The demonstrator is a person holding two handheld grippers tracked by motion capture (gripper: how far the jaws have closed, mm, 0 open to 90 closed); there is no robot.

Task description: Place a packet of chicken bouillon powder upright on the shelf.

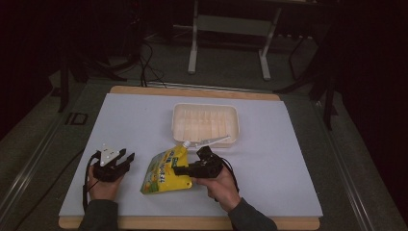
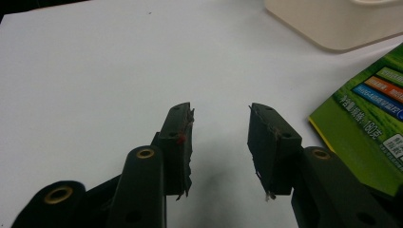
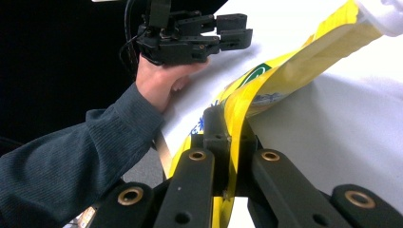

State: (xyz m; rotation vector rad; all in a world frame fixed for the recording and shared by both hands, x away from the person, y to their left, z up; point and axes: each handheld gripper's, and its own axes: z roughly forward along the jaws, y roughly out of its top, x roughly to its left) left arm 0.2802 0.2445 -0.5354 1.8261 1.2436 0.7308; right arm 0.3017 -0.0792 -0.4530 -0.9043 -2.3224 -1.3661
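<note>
**Right gripper clamping the pouch edge; left gripper standing open**

The right gripper (image 1: 179, 170) is gripping the yellow pouch (image 1: 164, 172) at its right edge. In the right gripper view, both jaws are pressing flat against the thin pouch (image 3: 285, 71) wall, which is running up between them toward the white spout (image 3: 382, 14) at the upper right. The jaws are sitting narrow, with only the pouch film between the pads.

The pouch is lying on the white mat (image 1: 144, 120), near the front of the table, with its spout (image 1: 185, 143) pointing toward the tray (image 1: 205, 122). The spout end is sitting just beside the tray's front rim. The tray is standing behind the pouch, at the middle of the mat.

The left gripper (image 1: 126, 159) is resting on the mat to the left of the pouch, apart from it. In the left gripper view, its jaws are standing wide, with bare mat (image 2: 119, 71) showing between them. The green side of the pouch (image 2: 366, 114) is lying to the right of those jaws, and the tray (image 2: 332, 23) corner is appearing at the upper right. The left hand (image 3: 164, 83) is holding its gripper level over the mat.
</note>
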